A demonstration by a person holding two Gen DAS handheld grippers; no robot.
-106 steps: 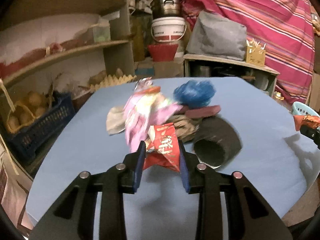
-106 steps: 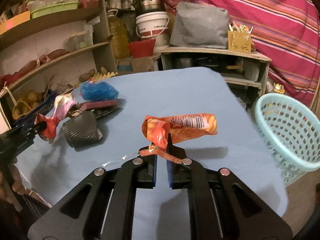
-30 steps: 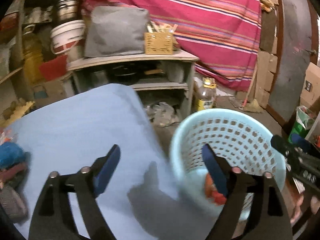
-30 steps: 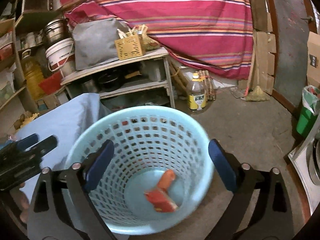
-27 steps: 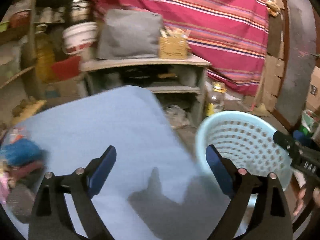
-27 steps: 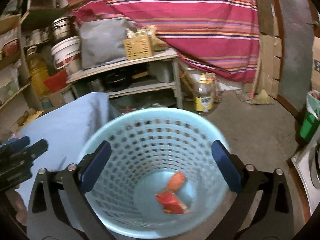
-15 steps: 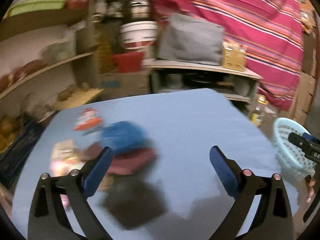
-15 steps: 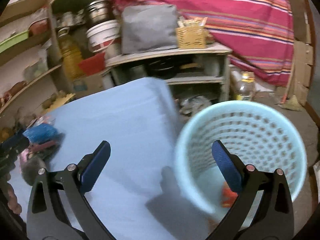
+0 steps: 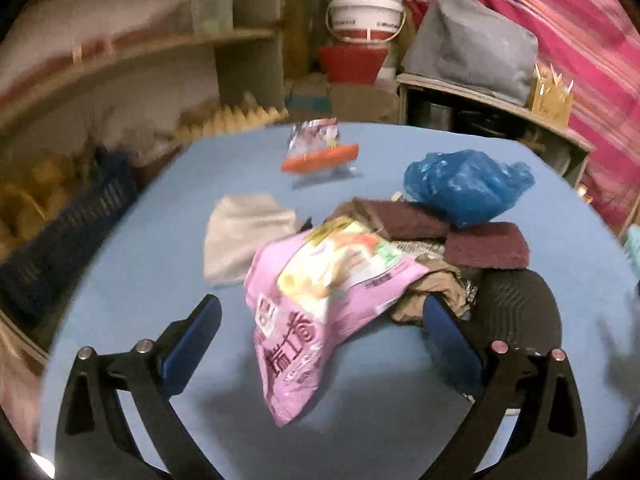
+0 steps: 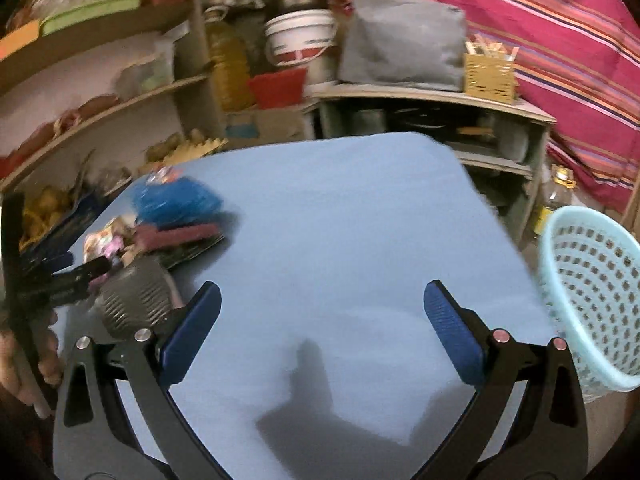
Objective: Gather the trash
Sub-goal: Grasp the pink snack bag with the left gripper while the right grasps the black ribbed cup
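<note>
My left gripper [image 9: 320,332] is open and empty, its jaws either side of a pink snack wrapper [image 9: 320,300] that lies on the blue table [image 9: 140,280]. Behind the wrapper lie a blue plastic bag [image 9: 464,184], maroon pads [image 9: 484,244], a beige cloth [image 9: 244,232], an orange-edged wrapper [image 9: 320,148] and a dark ribbed object [image 9: 520,308]. My right gripper [image 10: 320,328] is open and empty above bare table [image 10: 340,220]. The light blue trash basket [image 10: 588,292] stands at the table's right edge. The left gripper shows at the left of the right wrist view [image 10: 72,276].
Wooden shelves [image 10: 120,100] with jars and produce stand left and behind. A low shelf [image 10: 432,96] holds a grey bag, a white bucket and a yellow basket. A striped pink cloth [image 10: 560,40] hangs at the right. A dark blue crate [image 9: 68,228] sits left of the table.
Both grippers have swung left from the basket back over the table. The left one now stands over the trash pile around the pink wrapper. Both stay open.
</note>
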